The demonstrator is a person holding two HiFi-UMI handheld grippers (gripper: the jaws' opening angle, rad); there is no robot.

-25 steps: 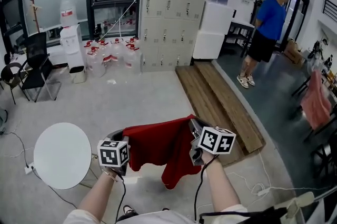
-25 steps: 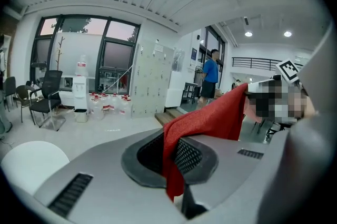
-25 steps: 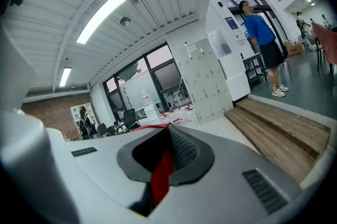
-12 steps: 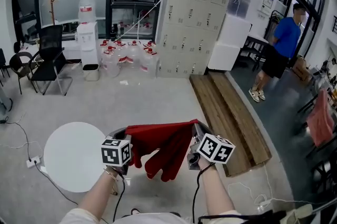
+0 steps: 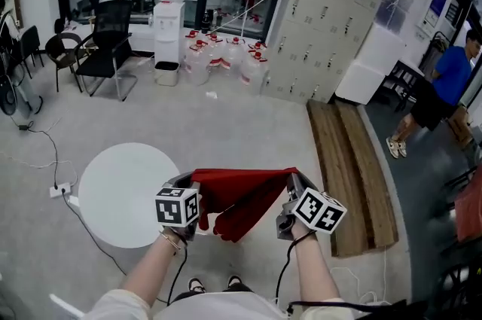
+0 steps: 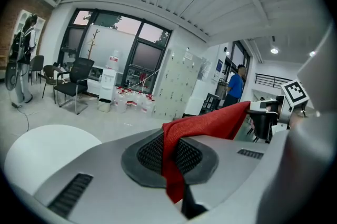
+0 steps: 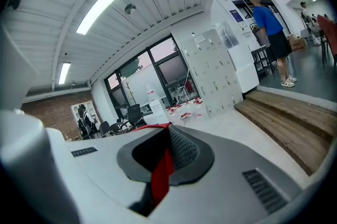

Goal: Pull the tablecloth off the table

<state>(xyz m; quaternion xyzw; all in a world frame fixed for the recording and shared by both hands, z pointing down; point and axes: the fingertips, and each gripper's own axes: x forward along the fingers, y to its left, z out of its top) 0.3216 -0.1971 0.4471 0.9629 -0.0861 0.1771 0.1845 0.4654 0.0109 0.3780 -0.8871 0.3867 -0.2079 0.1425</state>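
Spreading across the whole room, the pale grey floor point(image 5: 226, 123) is carrying everything else. Along the far wall a bank of grey lockers point(image 5: 324, 32) is standing, and a long wooden platform point(image 5: 354, 168) is lying on the floor in front of it, running toward the person's right side.

The round white surface point(image 5: 124, 194) is sitting bare at the person's left, with nothing covering its top. The red tablecloth point(image 5: 241, 194) is hanging in the air just to the right of that surface, clear of it, stretched by its upper edge between the two claws and sagging into a folded point in the middle above the floor.

A bystander in a blue shirt point(image 5: 444, 89) is standing at the far right, beyond the platform. A black chair point(image 5: 105, 47) is standing at the far left, a white water dispenser point(image 5: 169, 25) is rising beside it, and a cluster of water bottles point(image 5: 226, 59) is sitting on the floor between the dispenser and the lockers.

The left claw point(image 5: 194, 177) is gripping the cloth's left end; in the left gripper view its jaws point(image 6: 171, 157) are pressing together on a fold of red fabric point(image 6: 210, 123) that is trailing off toward the other gripper. The right claw point(image 5: 295, 177) is gripping the right end; in the right gripper view its jaws point(image 7: 166, 157) are likewise clamping a narrow strip of the red cloth point(image 7: 160, 178), which is dangling below the pads.
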